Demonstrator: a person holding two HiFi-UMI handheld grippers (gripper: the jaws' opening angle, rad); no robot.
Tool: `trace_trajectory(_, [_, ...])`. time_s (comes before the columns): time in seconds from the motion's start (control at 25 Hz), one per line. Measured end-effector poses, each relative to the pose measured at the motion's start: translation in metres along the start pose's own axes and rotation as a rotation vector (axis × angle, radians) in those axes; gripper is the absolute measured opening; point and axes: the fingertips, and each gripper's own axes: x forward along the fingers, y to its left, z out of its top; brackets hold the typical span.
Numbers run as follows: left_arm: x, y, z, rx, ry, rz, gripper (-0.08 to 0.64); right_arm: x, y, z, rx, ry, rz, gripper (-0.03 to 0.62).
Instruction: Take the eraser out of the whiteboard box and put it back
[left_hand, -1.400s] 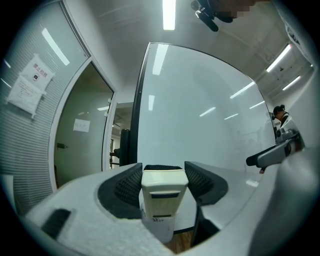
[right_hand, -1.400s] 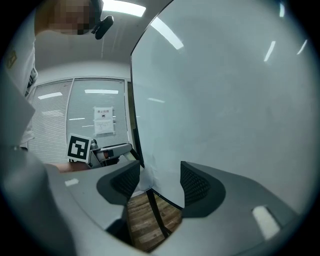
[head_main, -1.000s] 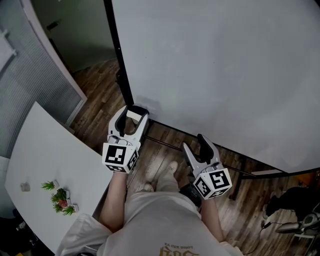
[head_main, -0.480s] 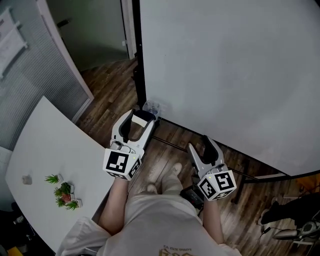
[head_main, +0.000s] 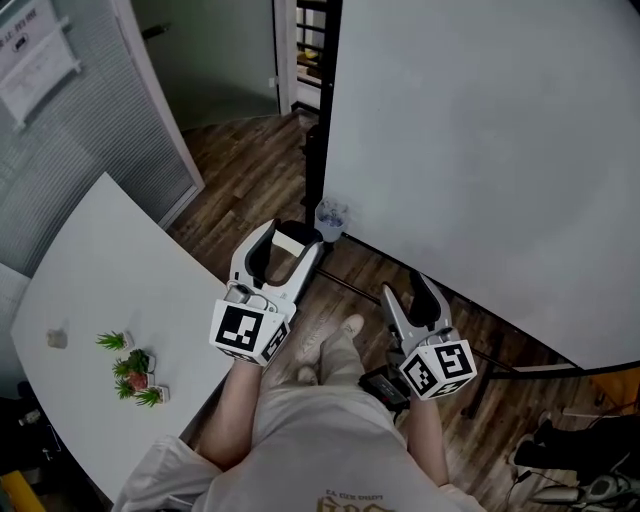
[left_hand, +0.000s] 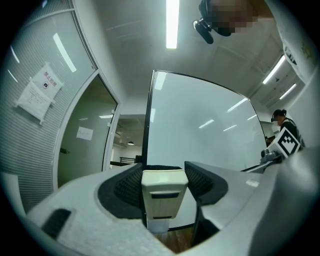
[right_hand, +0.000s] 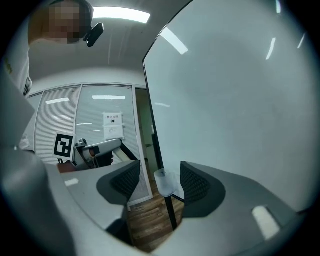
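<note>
A cream eraser (head_main: 293, 241) sits between the jaws of my left gripper (head_main: 291, 237), which is shut on it. In the left gripper view the eraser (left_hand: 164, 197) fills the gap between both pads. The whiteboard box (head_main: 330, 218), a small translucent cup, hangs at the whiteboard's (head_main: 480, 150) lower left corner, just beyond the eraser. Part of the box (left_hand: 158, 227) shows below the eraser. My right gripper (head_main: 405, 285) hovers lower and to the right, open and empty. From the right gripper view, the box (right_hand: 164, 182) is seen farther off, in line with the gap of that gripper (right_hand: 160, 177).
A white table (head_main: 90, 300) with small potted plants (head_main: 135, 375) stands at the left. A glass wall with blinds (head_main: 90, 110) and an open doorway lie behind it. The whiteboard's black stand bar (head_main: 350, 290) runs along the wood floor.
Both grippers have moved toward the whiteboard's lower left corner. The translucent box, hidden a second ago, now shows just past the left jaws. The eraser stays gripped.
</note>
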Motion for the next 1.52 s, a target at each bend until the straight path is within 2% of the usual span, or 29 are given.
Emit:
trace_trajectory(0.32, [0.001, 0.008, 0.002, 0.004, -0.006, 0.017, 0.259, 0.018, 0.006, 0.001, -0.005, -0.001, 0.045, 0.258])
trace_trajectory(0.72, [0.01, 0.01, 0.001, 0.015, 0.003, 0.007, 0.259, 0.024, -0.002, 0.0, 0.011, -0.007, 0.04, 0.258])
trace_trajectory(1.52, [0.037, 0.015, -0.018, -0.01, 0.027, -0.006, 0.259, 0.032, -0.022, -0.006, 0.023, 0.02, 0.014, 0.258])
